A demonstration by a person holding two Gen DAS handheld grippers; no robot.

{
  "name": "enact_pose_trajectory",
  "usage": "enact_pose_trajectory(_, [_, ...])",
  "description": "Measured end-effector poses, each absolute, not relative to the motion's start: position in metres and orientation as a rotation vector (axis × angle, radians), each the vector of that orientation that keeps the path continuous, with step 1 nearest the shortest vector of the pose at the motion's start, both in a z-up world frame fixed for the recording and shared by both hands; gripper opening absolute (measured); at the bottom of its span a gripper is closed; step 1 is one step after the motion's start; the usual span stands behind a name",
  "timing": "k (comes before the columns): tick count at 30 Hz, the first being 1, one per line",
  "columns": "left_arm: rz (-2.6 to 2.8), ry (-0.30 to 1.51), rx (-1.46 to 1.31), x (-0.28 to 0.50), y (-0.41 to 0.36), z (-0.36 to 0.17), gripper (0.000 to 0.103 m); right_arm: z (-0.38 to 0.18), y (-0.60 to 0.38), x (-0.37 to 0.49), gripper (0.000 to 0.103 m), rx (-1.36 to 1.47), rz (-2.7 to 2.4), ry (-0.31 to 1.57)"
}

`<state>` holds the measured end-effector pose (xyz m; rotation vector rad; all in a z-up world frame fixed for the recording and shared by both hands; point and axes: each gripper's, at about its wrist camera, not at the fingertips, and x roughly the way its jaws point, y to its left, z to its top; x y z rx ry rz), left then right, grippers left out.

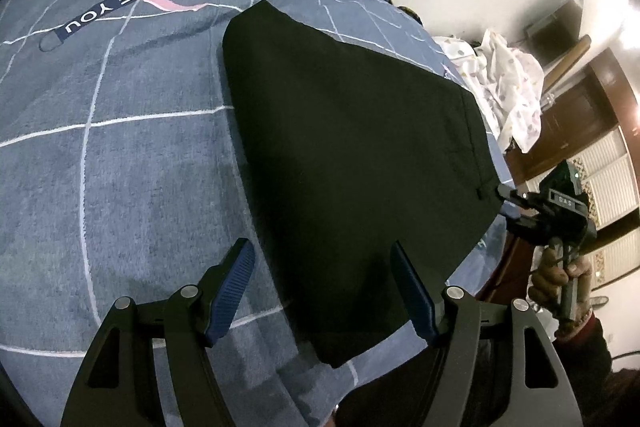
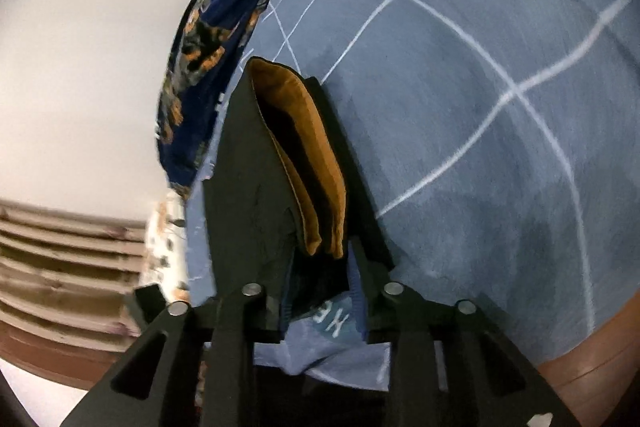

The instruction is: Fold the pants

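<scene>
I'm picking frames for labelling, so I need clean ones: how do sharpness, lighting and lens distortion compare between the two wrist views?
Left wrist view: sharp; the black pants lose fabric detail in shadow, the grid lines of the blue bedsheet bow from fisheye, and there is lamp glare at the right edge. Right wrist view: motion-smeared, mostly on the left side; the pants' tan lining stays readable.

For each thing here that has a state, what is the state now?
Pants: lying flat on the bed, folded, waistband edge lifted, brown lining showing.
Left gripper: open, above the pants' near end.
Right gripper: shut on the waistband.
Bedspread: spread out.
</scene>
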<state>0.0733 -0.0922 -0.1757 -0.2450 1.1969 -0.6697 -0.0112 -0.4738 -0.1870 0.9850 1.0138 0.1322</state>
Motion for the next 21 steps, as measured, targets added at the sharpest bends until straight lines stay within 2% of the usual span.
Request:
enact_pose_trajectory(4, [-0.676, 1.197, -0.247, 0.076, -0.091, -0.179, 0.071, -0.186, -0.483, -0.001, 0.044, 0.923, 0.109, 1.008])
enact_pose_trajectory(6, [-0.683, 1.197, -0.250, 0.079, -0.090, -0.179, 0.071, -0.190, -0.486, 0.008, 0.047, 0.924, 0.138, 1.024])
enact_pose_trajectory(21, [-0.852, 1.194, -0.214, 0.102, -0.104, -0.182, 0.072, -0.199, -0.466, 0.062, 0.050, 0.772, 0.361, 1.138])
